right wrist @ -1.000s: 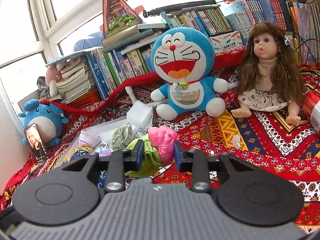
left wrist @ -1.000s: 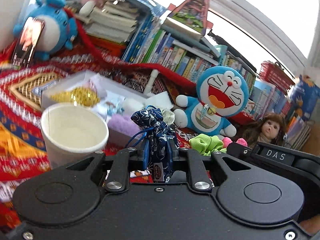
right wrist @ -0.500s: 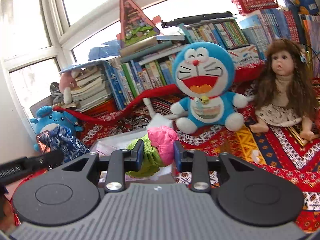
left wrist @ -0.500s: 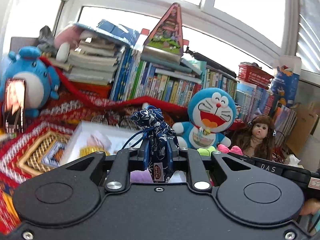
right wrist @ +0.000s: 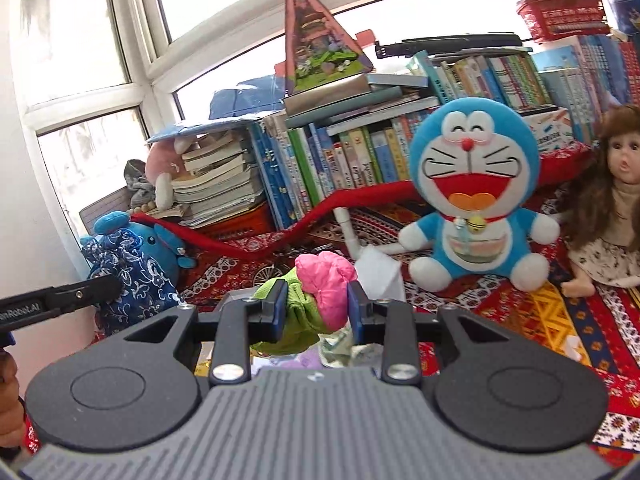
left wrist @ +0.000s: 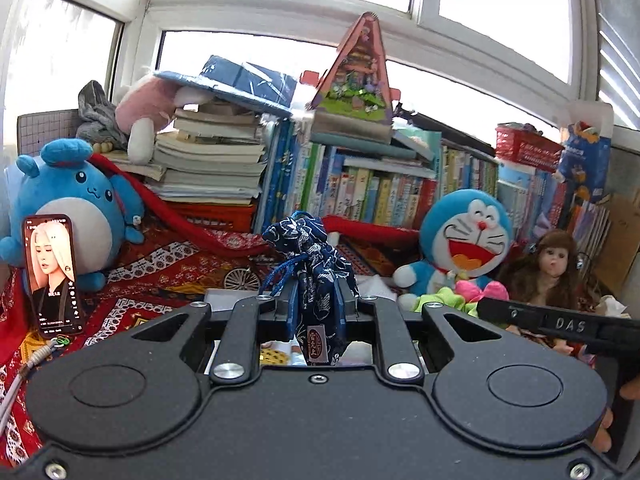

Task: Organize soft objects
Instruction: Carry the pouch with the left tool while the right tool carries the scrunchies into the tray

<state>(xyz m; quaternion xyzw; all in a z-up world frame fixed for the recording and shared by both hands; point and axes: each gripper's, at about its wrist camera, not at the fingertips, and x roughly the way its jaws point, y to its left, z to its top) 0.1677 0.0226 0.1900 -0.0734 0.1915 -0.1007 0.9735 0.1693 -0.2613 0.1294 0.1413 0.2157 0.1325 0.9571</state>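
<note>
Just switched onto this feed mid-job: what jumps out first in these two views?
The left tool is shut on a dark blue flowered pouch, held up in front of the bookshelf. The right tool grips a pink and green cloth bundle. Behind them a big blue cat plush sits grinning on the red patterned cloth, with a long-haired doll at its side.

Legible markings, placed relative to the blue cat plush (left wrist: 466, 240):
- "DAS", raised letters on the black arm of the right gripper (left wrist: 568, 325), just below and right of the plush.
- "nRobot.AI", partly cut off, on the left gripper (right wrist: 24, 307), far left of the plush.
- Book spines behind the plush: print too small to read.
</note>
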